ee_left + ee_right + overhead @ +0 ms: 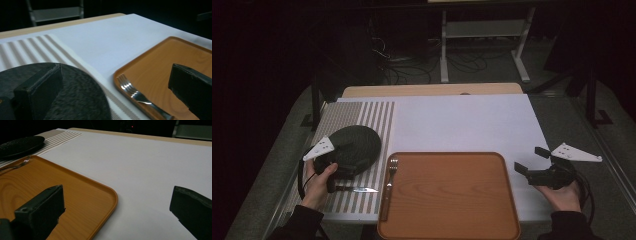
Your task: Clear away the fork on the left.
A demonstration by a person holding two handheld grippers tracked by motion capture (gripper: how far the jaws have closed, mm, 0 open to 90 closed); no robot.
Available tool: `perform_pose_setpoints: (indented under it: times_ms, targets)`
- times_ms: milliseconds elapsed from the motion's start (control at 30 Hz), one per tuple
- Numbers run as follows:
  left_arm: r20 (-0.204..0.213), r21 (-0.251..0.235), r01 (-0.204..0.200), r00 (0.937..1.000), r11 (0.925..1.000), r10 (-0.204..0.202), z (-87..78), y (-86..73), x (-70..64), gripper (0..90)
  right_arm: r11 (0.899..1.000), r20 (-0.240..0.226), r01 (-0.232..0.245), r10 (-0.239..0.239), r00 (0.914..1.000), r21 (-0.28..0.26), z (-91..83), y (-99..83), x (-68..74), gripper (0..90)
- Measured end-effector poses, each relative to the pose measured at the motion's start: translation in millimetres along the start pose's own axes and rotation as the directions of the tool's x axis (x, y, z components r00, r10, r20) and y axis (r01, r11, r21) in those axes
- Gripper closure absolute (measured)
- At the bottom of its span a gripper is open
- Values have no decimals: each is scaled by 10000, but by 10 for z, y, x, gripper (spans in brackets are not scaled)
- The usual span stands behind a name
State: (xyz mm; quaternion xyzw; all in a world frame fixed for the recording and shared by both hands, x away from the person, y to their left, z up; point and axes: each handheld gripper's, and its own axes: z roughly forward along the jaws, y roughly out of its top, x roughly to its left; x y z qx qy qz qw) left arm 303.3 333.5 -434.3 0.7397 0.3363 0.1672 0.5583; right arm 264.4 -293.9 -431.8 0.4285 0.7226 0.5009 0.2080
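I read no brand, label or writing on anything here.

My left gripper (343, 161) hangs over the near rim of the dark round plate (357, 142), at about eight o'clock on the table (462, 120). Its jaws stand wide apart with nothing between them. In the left gripper view one jaw sits over the plate (82, 100) and the other over the left part of the orange tray (160, 67).

The fork (390, 180) is the thing nearest that gripper. It lies along the tray's (452, 195) left rim, at about three o'clock from the gripper. Its long axis runs from six to twelve o'clock, tines toward twelve, handle toward me. In the left gripper view the fork's (135, 92) tines rest just inside the tray's edge.

A knife (359, 189) lies on the striped mat (379, 115) just at six o'clock from my left gripper, its long axis running nine to three, blade tip toward three o'clock.

My right gripper (532, 161) hovers at four o'clock on the table, beside the tray's right edge, jaws spread wide and empty. In the right gripper view the tray's (100, 190) corner lies between them.
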Motion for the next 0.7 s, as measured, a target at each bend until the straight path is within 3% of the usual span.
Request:
perform_pose_setpoints:
  times_ms: [200, 433, 567, 700]
  targets:
    - [-652, -412, 266, 9974, 9988, -293, -114, -88, 60, 0, 10000, -2, 18, -18, 10000, -31, -4, 4, 2, 0]
    - [-1549, -1195, 612, 9847, 9909, -795, -192, -200, 76, 0, 10000, -37, 16, -16, 10000, -47, -3, 5, 9, 0]
    - [-1861, -1188, 520, 9798, 9916, -737, -200, -224, 38, 0, 10000, -49, 15, -16, 10000, -70, -1, 10, 11, 0]
    - [-1910, -1132, 376, 9798, 9929, -589, -202, -229, 17, 0, 10000, -51, 40, -40, 10000, -34, 13, 13, 14, 0]
